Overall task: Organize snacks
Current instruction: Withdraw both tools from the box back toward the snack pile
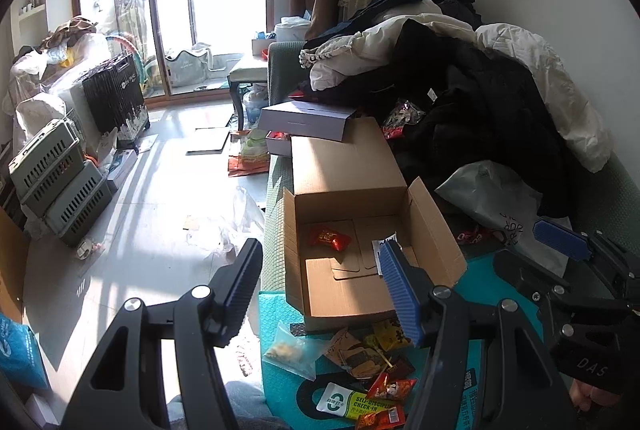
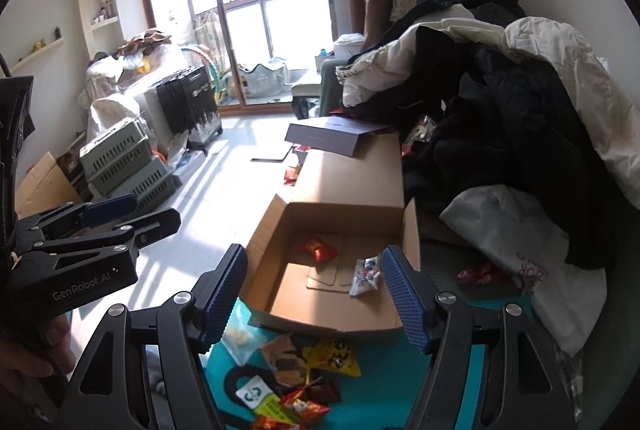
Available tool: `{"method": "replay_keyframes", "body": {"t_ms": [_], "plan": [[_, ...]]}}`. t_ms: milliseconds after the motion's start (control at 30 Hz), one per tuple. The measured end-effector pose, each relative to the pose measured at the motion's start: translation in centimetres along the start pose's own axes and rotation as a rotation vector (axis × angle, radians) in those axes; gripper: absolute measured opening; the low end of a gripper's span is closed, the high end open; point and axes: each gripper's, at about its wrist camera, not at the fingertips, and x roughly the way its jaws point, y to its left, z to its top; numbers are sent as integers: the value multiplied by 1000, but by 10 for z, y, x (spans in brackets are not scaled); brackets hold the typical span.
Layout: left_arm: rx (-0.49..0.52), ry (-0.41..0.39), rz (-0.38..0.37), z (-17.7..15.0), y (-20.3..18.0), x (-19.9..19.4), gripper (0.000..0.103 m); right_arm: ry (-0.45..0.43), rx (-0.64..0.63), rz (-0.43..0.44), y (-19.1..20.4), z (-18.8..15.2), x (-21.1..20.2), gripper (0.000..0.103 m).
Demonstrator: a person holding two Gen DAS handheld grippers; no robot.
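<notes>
An open cardboard box (image 1: 320,290) (image 2: 280,306) sits on the sofa. Inside lie a red snack packet (image 1: 329,237) (image 2: 316,250) and a white packet (image 2: 366,276). A pile of loose snack packets (image 1: 376,358) (image 2: 312,370) lies on a teal bag (image 1: 280,390) (image 2: 380,390) in front of the box. My left gripper (image 1: 324,294) is open and empty above the box's near edge. My right gripper (image 2: 314,298) is open and empty over the box front. The right gripper also shows in the left wrist view (image 1: 532,246), the left gripper in the right wrist view (image 2: 140,213).
A heap of dark and white clothes (image 1: 460,77) (image 2: 500,89) fills the sofa to the right. A white plastic bag (image 1: 492,197) (image 2: 520,250) lies beside the box. A purple flat box (image 1: 308,119) (image 2: 332,137) rests behind it. Green crates (image 1: 56,177) and a suitcase (image 1: 116,97) stand on the floor left.
</notes>
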Motion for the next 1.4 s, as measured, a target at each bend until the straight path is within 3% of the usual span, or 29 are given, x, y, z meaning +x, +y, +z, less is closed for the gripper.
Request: {"method": "replay_keyframes", "body": {"t_ms": [567, 1000, 1400], "plan": [[-17, 127, -59, -75, 16, 17, 60, 163, -12, 93, 24, -83, 33, 70], [-52, 309, -44, -132, 27, 56, 60, 348, 25, 121, 24, -145, 70, 70], [-81, 445, -22, -153, 38, 101, 60, 501, 41, 141, 13, -177, 114, 70]]}}
